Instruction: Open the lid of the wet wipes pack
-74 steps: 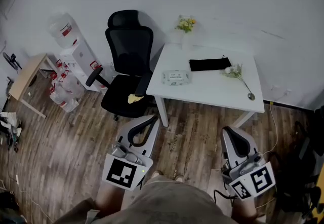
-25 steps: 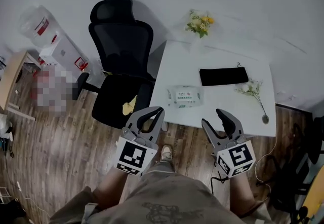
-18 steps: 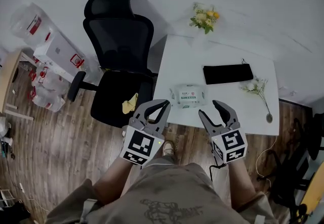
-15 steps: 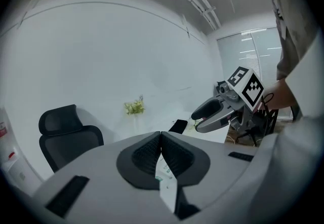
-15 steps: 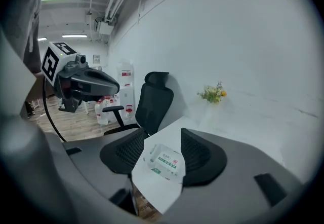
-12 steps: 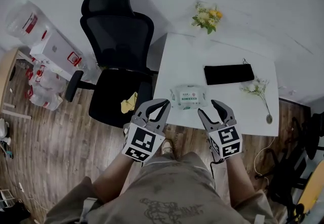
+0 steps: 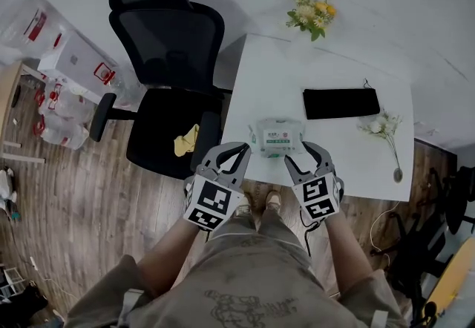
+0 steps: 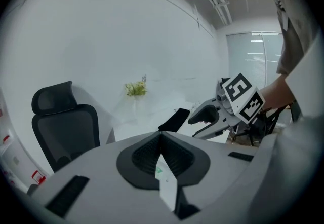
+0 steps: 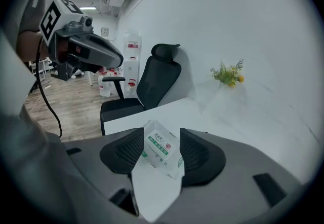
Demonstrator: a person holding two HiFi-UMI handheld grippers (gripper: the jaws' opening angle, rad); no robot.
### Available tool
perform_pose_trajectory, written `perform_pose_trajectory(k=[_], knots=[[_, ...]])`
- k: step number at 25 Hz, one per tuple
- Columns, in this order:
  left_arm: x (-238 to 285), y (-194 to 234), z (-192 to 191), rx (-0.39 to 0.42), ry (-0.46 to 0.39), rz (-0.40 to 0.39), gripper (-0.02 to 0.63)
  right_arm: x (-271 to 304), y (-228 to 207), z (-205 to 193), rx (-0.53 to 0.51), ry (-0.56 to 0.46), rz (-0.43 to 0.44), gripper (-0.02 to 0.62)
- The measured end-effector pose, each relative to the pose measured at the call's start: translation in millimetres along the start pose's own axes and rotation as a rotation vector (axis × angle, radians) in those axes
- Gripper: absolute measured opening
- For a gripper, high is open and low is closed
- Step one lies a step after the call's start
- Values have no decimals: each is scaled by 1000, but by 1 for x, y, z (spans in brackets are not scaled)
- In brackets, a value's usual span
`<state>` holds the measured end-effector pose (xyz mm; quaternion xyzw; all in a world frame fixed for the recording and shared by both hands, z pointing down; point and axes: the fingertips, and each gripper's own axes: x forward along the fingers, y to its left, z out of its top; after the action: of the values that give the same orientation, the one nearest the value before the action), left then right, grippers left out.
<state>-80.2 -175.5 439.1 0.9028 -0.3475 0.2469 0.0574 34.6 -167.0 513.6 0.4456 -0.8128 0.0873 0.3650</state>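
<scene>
- Gaping wide, the right tongs [image 9: 162,134] frame the pack of wipes [image 9: 161,149] in their own view. The pack lies on the desk [image 9: 167,111] beyond the pads, and neither pad presses on it.
- The left tongs [image 8: 161,134] have their pads together at the tips, with nothing gripped. Only a thin strip of the pack [image 8: 159,170] shows in the slit below them.
- From the head view, both tongs hang at the near edge of the desk [image 7: 274,74]: the left tongs [image 7: 236,152] just off its corner, the right tongs [image 7: 300,158] just short of the pack [image 7: 277,136].
- The pack rests near that front edge, label up and lid flat.
- Only the head view shows a yellow rag [image 7: 185,141] on the seat of the black chair [image 7: 167,52], a white flower [image 7: 386,130] near the desk's right end, and the wood floor [image 7: 74,193].
- A black pouch [image 7: 341,103] lies further back on the desk. The left tongs' view catches it [image 8: 174,119], while the right tongs' view does not.
- Yellow flowers [image 7: 312,11] stand at the far edge by the wall.
- Each tongs' view catches the other: the right one's marker cube [image 8: 242,97] in one, the left one's grey body [image 9: 86,50] in the other.
</scene>
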Motion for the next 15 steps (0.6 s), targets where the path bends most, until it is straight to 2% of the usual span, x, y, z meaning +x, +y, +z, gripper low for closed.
perform_pose_trajectory(k=[5, 15], knots=[[30, -2, -24, -4, 58, 12, 17, 28, 3, -18, -40, 46, 53, 233], [88, -21, -89, -31, 239, -25, 17, 81, 9, -58, -186, 129, 134, 189]])
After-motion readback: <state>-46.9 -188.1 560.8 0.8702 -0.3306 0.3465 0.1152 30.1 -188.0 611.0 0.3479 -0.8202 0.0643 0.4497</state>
